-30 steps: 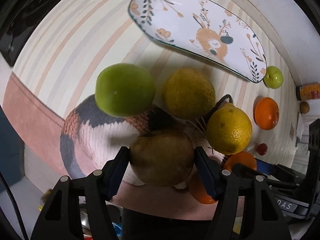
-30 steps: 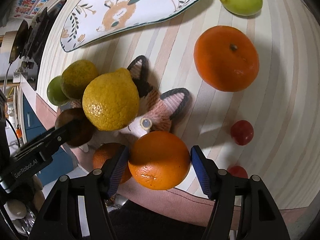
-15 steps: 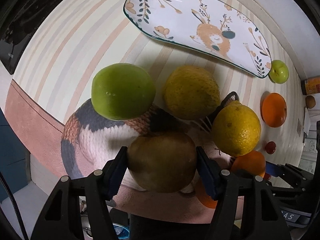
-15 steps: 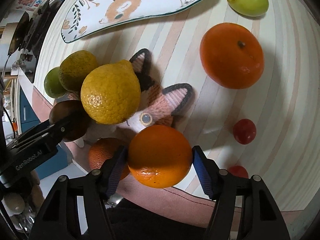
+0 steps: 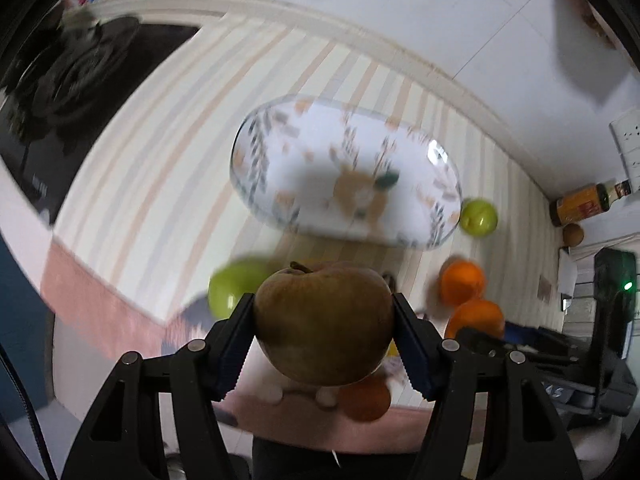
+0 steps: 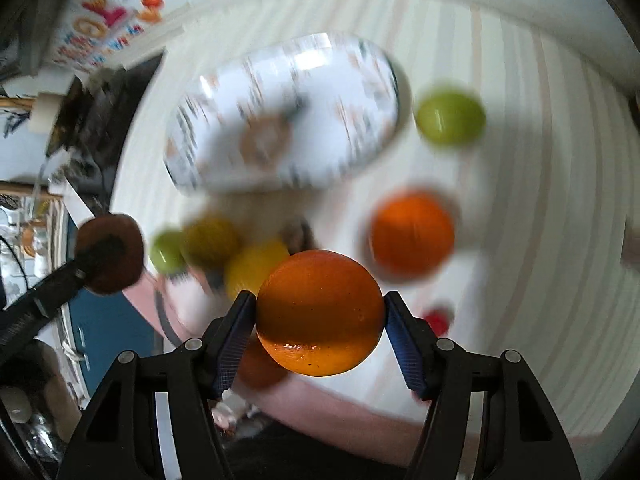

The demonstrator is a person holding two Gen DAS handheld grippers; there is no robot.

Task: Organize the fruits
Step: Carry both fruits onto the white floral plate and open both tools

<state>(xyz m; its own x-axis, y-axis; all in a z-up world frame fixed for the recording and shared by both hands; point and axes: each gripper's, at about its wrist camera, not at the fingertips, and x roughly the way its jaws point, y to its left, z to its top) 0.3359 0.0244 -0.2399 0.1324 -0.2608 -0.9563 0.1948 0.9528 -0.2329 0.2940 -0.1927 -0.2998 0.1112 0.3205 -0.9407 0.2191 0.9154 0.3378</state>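
My left gripper point(image 5: 323, 334) is shut on a brown apple-like fruit point(image 5: 323, 322) and holds it high above the striped table. My right gripper point(image 6: 320, 330) is shut on an orange point(image 6: 320, 312), also lifted. The oval patterned plate point(image 5: 346, 176) lies empty ahead; it also shows in the right wrist view point(image 6: 284, 120). On the table lie a green apple point(image 5: 234, 288), another orange point(image 6: 412, 234), a second green apple point(image 6: 450, 118), a yellow lemon point(image 6: 256, 266) and a darker yellow fruit point(image 6: 212, 240). The left gripper with its fruit point(image 6: 110, 254) shows at the left in the right wrist view.
A small red fruit point(image 6: 438, 318) lies on the table to the right. A bottle point(image 5: 586, 204) stands at the far right by the wall. A black stove point(image 5: 80, 92) sits beyond the table's left end. An orange point(image 5: 366, 398) lies below my left gripper.
Both grippers have risen well above the table with their fruits. The plate and the loose fruits now look smaller and blurred from the motion.
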